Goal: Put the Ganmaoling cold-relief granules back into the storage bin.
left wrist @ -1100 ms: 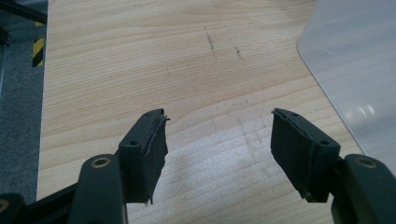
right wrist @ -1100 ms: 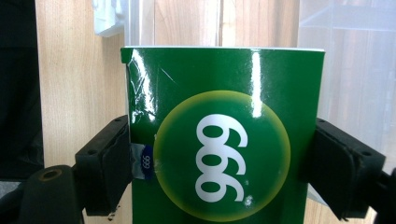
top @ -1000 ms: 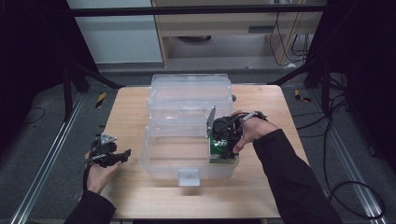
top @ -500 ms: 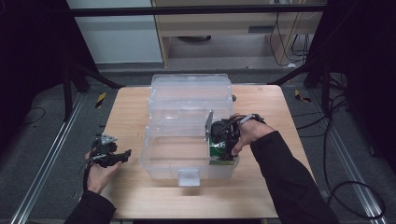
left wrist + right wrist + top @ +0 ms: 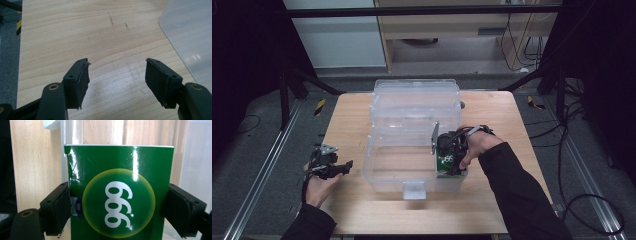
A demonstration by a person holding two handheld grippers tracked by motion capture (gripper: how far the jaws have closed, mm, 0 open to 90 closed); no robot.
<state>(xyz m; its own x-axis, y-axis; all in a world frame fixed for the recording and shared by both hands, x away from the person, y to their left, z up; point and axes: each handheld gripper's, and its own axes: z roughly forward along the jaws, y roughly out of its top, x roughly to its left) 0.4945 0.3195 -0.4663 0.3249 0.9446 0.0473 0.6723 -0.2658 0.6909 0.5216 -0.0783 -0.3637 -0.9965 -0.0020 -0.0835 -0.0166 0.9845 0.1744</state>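
Note:
A green box (image 5: 120, 192) with a yellow disc and white "999" sits between the jaws of my right gripper (image 5: 117, 207), which is shut on it. In the high view the green box (image 5: 445, 161) and right gripper (image 5: 451, 150) are at the right end of a clear plastic bin (image 5: 387, 172), inside its front right corner. My left gripper (image 5: 343, 166) rests to the left of the bin over the wooden table (image 5: 347, 120). In the left gripper view its jaws stand wide apart, open, with bare wood between them (image 5: 117, 75).
The bin's clear lid (image 5: 414, 107) lies open behind it toward the table's back. A white latch (image 5: 413, 190) sticks out at the bin's front. The bin's corner (image 5: 190, 32) lies right of my left gripper. Black frame legs and cables surround the table.
The right gripper with the green box has sunk slightly lower into the bin's right end. The left gripper has stayed in place.

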